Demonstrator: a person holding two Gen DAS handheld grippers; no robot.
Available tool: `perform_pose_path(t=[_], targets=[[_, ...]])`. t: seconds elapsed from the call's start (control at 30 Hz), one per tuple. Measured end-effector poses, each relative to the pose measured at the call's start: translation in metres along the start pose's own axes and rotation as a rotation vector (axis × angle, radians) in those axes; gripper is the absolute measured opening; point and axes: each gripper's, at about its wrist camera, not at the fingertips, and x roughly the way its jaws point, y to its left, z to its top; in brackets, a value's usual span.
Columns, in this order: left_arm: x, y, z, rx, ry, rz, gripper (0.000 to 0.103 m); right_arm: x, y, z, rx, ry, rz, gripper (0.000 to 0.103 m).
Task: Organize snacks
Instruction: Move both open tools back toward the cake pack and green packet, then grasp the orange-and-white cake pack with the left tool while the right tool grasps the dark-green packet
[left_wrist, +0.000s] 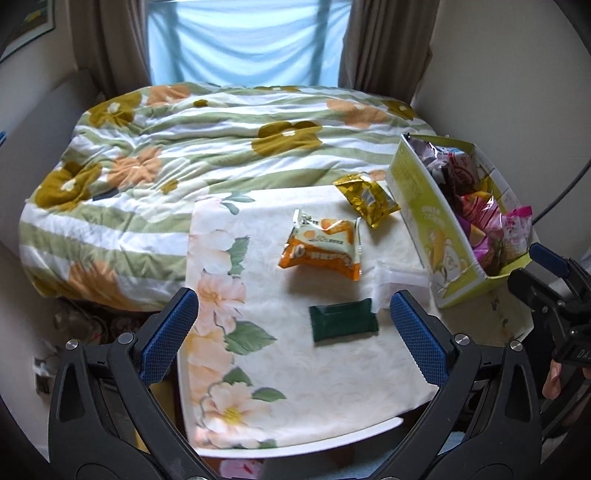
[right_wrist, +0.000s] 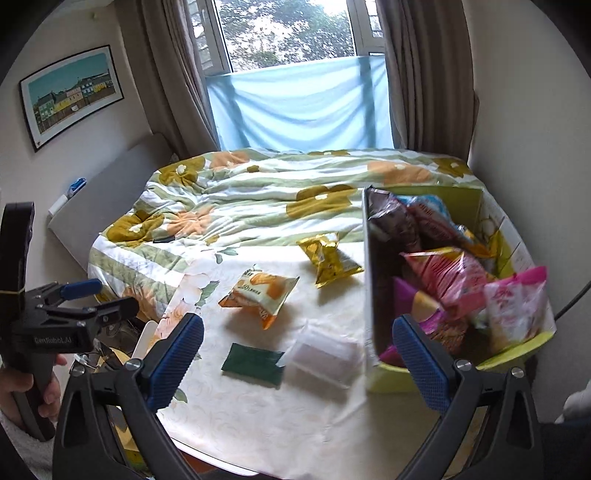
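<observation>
Two handheld grippers, each gripped by one of the person's hands. The left gripper (left_wrist: 293, 325) has its blue-padded fingers spread wide apart, holding nothing. The right gripper (right_wrist: 297, 354) is likewise spread wide and empty. The person's left hand (right_wrist: 35, 387) wraps around its gripper's black handle.

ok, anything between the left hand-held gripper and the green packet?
Nothing visible. The left hand-held gripper is open, and the green packet lies on bare cloth just ahead; the clear packet touches its far-right corner.
</observation>
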Motion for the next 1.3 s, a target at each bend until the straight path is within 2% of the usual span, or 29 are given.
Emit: perform_pose_path(t=[0.13,0.33,0.67,0.8,1.03,1.13,1.3], targets=[[0.022,0.022,0.01,0.097,0.017,-0.029,0.103,0.023,0.022,-0.01,0.048,0.036,-0.032,0.102],[0.061,0.026,0.028,0.284,0.054,-0.095,0.103,0.057,0.042,-0.031,0.1,0.106,-0.076,0.102],[0.137,-0.04,0.05,0.8,0.132,-0.162,0.103,0.109,0.057,-0.069,0.124,0.201,-0.131,0.102],[0.164,-0.07,0.05,1.014,0.145,-0.122,0.103,0.133,0.061,-0.087,0.127,0.222,-0.151,0.102],[0.212,-0.096,0.042,1.182,0.272,-0.16,0.103,0.161,0.065,-0.097,0.15,0.214,-0.172,0.102],[0.228,-0.105,0.036,1.25,0.298,-0.16,0.103,0.171,0.068,-0.098,0.158,0.202,-0.168,0.102],[0.249,-0.113,0.035,1.269,0.345,-0.174,0.103,0.187,0.073,-0.099,0.154,0.202,-0.176,0.102]])
